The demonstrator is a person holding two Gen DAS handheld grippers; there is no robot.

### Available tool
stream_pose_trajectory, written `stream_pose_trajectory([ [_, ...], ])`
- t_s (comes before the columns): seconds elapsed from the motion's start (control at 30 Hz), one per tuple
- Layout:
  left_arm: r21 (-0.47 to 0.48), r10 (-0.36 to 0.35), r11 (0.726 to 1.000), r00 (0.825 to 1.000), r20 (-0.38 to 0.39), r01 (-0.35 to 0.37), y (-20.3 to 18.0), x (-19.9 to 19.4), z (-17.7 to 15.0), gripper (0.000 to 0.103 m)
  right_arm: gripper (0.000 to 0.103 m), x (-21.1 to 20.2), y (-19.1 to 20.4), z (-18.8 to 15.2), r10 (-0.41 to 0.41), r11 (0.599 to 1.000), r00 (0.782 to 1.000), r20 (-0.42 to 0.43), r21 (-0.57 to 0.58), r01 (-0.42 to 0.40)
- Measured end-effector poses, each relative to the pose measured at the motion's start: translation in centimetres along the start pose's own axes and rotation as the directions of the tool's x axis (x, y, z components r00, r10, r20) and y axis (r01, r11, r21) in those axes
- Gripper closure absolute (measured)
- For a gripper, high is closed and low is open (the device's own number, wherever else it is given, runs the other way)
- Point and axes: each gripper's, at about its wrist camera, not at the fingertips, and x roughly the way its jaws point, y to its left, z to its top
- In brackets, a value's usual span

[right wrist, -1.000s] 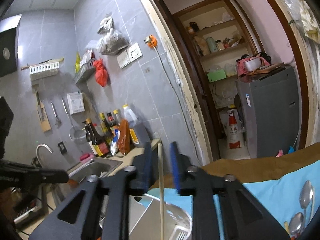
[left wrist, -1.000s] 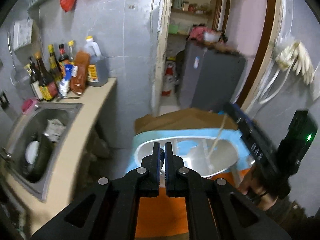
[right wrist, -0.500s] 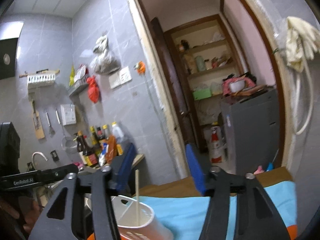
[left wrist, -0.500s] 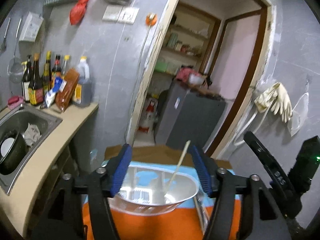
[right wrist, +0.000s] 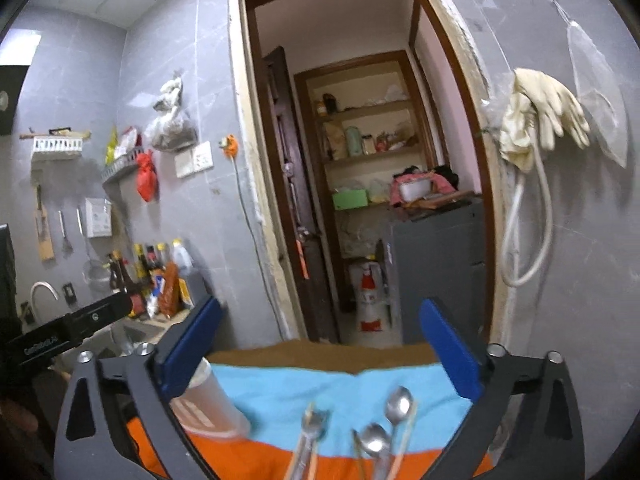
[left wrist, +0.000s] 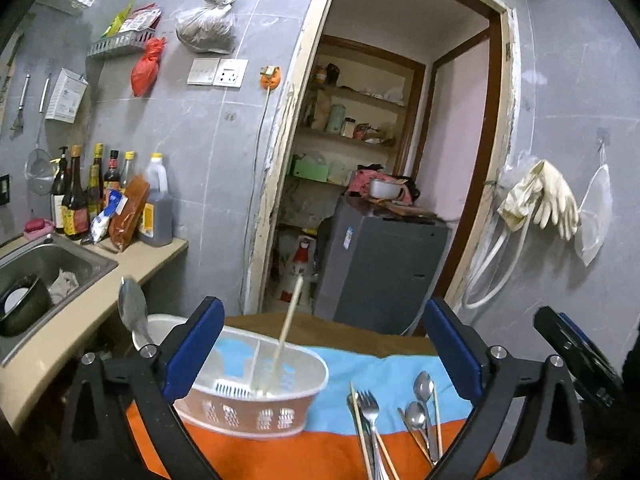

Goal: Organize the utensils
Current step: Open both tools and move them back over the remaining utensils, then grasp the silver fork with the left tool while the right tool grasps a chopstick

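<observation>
A white perforated utensil basket [left wrist: 256, 400] stands on a blue and orange cloth [left wrist: 360, 364]. A chopstick [left wrist: 289, 332] and a spoon [left wrist: 134, 312] stand in it. To its right lie a fork [left wrist: 370, 408], two spoons [left wrist: 420, 400] and chopsticks [left wrist: 437, 416]. My left gripper [left wrist: 324, 352] is open and empty, above and behind the basket. In the right wrist view the basket [right wrist: 212, 404] is at lower left, the fork [right wrist: 310, 432] and spoons [right wrist: 384, 424] below centre. My right gripper [right wrist: 320, 356] is open and empty above them.
A counter [left wrist: 100, 300] with a steel sink [left wrist: 36, 268] and several bottles [left wrist: 92, 196] runs along the left. Behind the table a doorway opens to a pantry with a grey cabinet [left wrist: 384, 272]. Rubber gloves [left wrist: 540, 200] hang on the right wall.
Both grippers opened from shut, the right letting go of the chopstick into the basket, and both pulled back and up. The loose cutlery on the cloth has come into view.
</observation>
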Motion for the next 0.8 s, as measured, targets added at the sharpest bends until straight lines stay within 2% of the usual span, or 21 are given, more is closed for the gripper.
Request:
stream_pose_trajectory([
  [0.1, 0.014, 0.033, 0.999, 0.999, -0.030, -0.033, -1.3, 0.8, -2.3, 0.005, 0.000, -0.1, -1.8, -1.5, -0.016, 1.000, 0.999, -0.047, 0.012, 0.016],
  [0.23, 0.023, 0.051, 0.999, 0.992, -0.117, -0.048, -2.7, 2.5, -5.4, 0.005, 0.000, 0.2, -4.2, -3.5, -0.036, 0.999, 0.994, -0.106, 0.022, 0.038],
  [0.5, 0.087, 0.064, 0.995, 0.959, -0.276, -0.042, -4.9, 7.1, -10.4, 0.005, 0.001, 3.0, -8.3, -7.0, -0.067, 0.996, 0.965, -0.252, 0.037, 0.079],
  [0.6, 0.114, 0.064, 0.993, 0.947, -0.315, -0.029, -5.5, 8.9, -11.7, 0.006, 0.007, 4.3, -9.5, -8.2, -0.068, 0.995, 0.948, -0.310, 0.049, 0.087],
  [0.7, 0.116, 0.049, 0.993, 0.939, -0.341, -0.009, -5.8, 10.5, -12.8, 0.012, 0.023, 5.5, -10.5, -9.1, -0.055, 0.994, 0.931, -0.361, 0.072, 0.086],
  [0.77, 0.117, 0.031, 0.993, 0.928, -0.373, 0.014, -6.0, 11.6, -13.5, 0.027, 0.031, 6.4, -11.1, -9.7, -0.046, 0.993, 0.918, -0.394, 0.085, 0.087],
  [0.8, 0.121, 0.026, 0.992, 0.921, -0.389, 0.023, -6.1, 12.2, -13.8, 0.031, 0.037, 6.8, -11.3, -10.0, -0.039, 0.993, 0.913, -0.406, 0.090, 0.082],
])
